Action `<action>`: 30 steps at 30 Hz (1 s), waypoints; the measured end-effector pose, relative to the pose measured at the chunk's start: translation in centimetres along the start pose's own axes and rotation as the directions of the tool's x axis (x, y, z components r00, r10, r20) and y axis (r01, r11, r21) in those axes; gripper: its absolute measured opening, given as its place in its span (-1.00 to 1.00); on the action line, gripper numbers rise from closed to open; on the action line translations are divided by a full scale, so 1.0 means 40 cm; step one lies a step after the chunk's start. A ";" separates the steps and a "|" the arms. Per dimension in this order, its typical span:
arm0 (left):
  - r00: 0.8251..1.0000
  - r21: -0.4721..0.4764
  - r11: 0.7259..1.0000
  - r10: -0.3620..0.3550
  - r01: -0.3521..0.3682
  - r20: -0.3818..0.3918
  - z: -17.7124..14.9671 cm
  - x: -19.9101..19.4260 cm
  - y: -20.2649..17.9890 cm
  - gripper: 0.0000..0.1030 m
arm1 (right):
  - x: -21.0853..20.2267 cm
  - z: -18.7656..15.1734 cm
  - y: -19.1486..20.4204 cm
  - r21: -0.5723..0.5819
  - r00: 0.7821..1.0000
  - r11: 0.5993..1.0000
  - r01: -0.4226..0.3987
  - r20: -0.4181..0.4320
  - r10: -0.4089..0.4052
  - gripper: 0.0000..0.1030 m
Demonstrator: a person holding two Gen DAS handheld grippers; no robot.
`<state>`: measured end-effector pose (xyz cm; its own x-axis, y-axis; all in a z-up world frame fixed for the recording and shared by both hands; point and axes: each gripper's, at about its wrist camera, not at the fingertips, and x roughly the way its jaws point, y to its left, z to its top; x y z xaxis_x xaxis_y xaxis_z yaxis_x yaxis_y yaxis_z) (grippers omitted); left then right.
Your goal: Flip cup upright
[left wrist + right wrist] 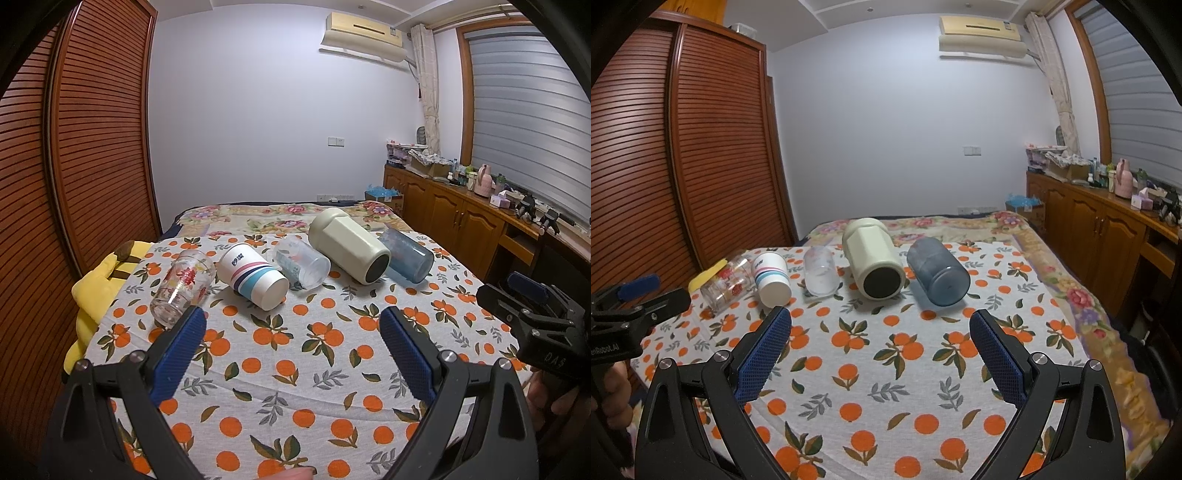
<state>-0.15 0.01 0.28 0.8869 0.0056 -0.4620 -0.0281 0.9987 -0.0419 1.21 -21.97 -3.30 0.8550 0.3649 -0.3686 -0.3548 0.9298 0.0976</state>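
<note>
While five cups lay on their sides across mid-frame of the orange-print bedspread [295, 350], none upright, left tool [293, 332] and right tool [881, 332] hovered wide, empty.

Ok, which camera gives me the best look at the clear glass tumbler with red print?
Left wrist: the clear glass tumbler with red print lies on its side, large and mostly unobstructed. In the right wrist view the tumbler sits small at the frame's left, crowded against the striped paper cup.

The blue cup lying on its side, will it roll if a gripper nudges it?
Probably: the blue cup is round and rests on its side on the patterned cloth. It looks like thin see-through plastic, so likely light. The soft cloth may slow it.
</note>
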 end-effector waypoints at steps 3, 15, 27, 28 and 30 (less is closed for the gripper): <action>1.000 -0.001 1.000 0.000 0.000 0.000 -0.001 0.001 -0.001 0.86 | 0.000 -0.001 0.002 -0.002 1.000 1.000 -0.001 0.000 0.001 0.92; 1.000 0.001 1.000 -0.003 0.003 -0.004 -0.005 0.004 0.000 0.86 | -0.001 -0.002 0.010 0.006 1.000 1.000 -0.003 0.002 0.003 0.92; 1.000 0.004 1.000 -0.006 0.006 -0.002 -0.009 0.000 -0.007 0.86 | -0.002 -0.003 0.009 0.006 1.000 1.000 -0.003 0.001 0.003 0.92; 1.000 0.003 1.000 -0.005 0.005 -0.002 -0.008 0.001 -0.006 0.86 | -0.002 -0.003 0.009 0.006 1.000 1.000 -0.002 0.000 0.002 0.92; 1.000 0.004 1.000 -0.006 0.006 -0.002 -0.008 0.000 -0.010 0.86 | -0.003 -0.005 0.010 0.006 1.000 1.000 -0.003 0.000 0.003 0.92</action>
<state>-0.31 -0.39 0.01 0.8863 -0.0003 -0.4631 -0.0211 0.9989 -0.0411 0.92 -21.65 -3.40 0.8540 0.3677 -0.3680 -0.3551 0.9290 0.1042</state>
